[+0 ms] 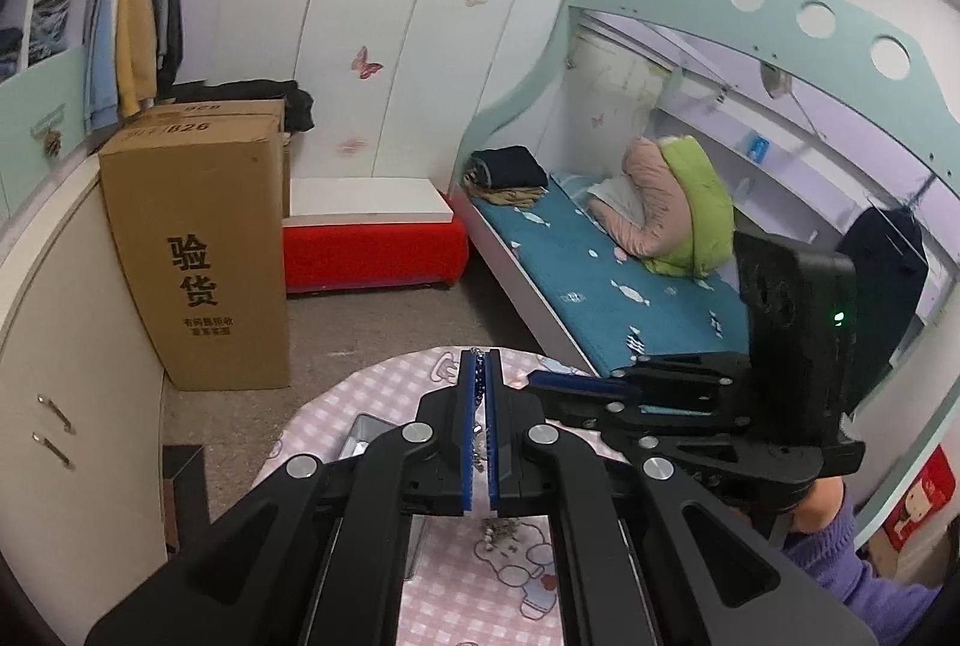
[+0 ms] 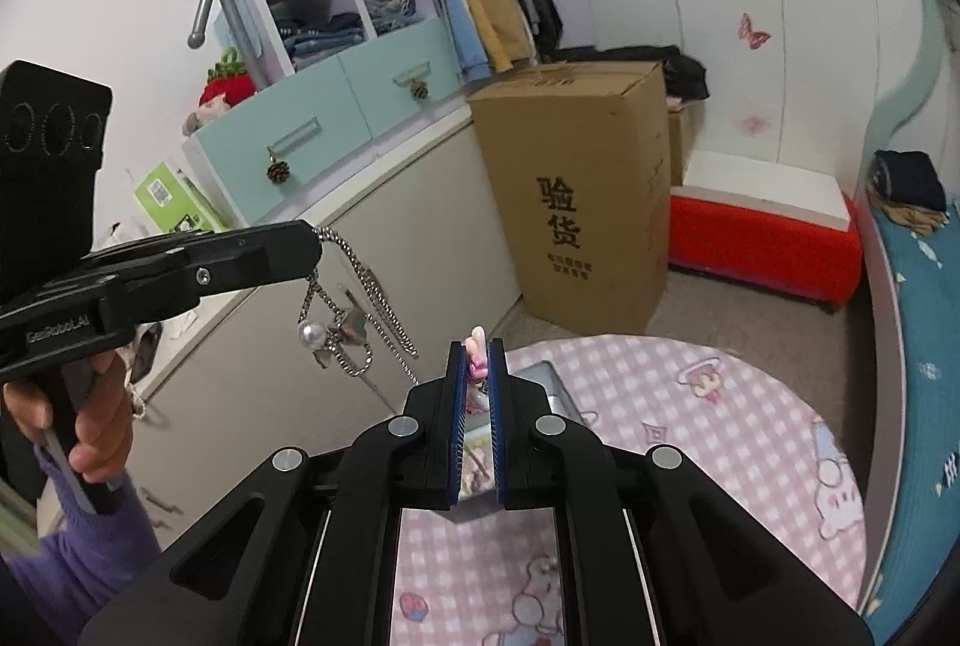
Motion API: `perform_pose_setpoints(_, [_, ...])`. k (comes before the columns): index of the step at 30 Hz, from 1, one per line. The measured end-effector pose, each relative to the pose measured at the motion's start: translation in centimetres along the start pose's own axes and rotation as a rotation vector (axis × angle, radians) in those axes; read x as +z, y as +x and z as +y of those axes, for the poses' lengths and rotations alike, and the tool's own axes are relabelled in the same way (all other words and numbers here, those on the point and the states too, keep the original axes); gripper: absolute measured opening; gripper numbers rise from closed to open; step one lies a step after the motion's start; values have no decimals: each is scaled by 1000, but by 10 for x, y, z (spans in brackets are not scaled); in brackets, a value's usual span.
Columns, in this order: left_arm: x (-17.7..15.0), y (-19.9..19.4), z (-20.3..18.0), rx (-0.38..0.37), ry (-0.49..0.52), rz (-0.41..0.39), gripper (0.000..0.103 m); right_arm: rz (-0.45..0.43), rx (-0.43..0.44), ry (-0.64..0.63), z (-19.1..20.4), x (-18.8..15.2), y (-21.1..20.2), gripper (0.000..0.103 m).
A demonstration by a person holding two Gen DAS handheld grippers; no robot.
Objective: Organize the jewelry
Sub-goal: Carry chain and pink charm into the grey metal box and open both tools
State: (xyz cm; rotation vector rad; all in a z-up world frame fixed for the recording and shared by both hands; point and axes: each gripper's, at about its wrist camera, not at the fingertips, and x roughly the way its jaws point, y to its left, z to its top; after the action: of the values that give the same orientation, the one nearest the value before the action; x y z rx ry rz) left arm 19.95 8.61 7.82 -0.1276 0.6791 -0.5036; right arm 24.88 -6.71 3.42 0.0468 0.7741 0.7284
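My left gripper (image 1: 480, 364) is shut on a silver chain necklace (image 2: 351, 310), which hangs from its tip (image 2: 309, 235) with a pearl and metal charms dangling in the air left of the table. In the left wrist view only bits of chain (image 1: 480, 445) show between the blue pads. My right gripper (image 2: 478, 352) is shut on a small pink and white trinket (image 2: 477, 355) held above the round table (image 2: 750, 406). A grey metal tin (image 2: 555, 385) lies on the pink checked cloth just beyond the right gripper. The right gripper also shows in the left wrist view (image 1: 552, 379).
A tall cardboard box (image 2: 576, 202) stands on the floor beyond the table. A red and white bench (image 2: 762, 232) is beside it. A bed with a blue sheet (image 1: 600, 280) is to the right. White cabinets (image 2: 336, 298) with mint drawers are on the left.
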Motion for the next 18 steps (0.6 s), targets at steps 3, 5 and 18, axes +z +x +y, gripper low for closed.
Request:
perform_pose_setpoints(3, [-9, 15, 15, 19, -25, 41, 2, 54, -1, 0, 0, -1, 28, 8])
perform_pose_setpoints(5, [-15, 28, 27, 11, -50, 75, 2, 101, -8, -1, 1, -7, 48, 8])
perform_pose_setpoints(18, [-93, 129, 82, 94, -148, 351, 2, 325, -49, 14, -4, -53, 145, 8])
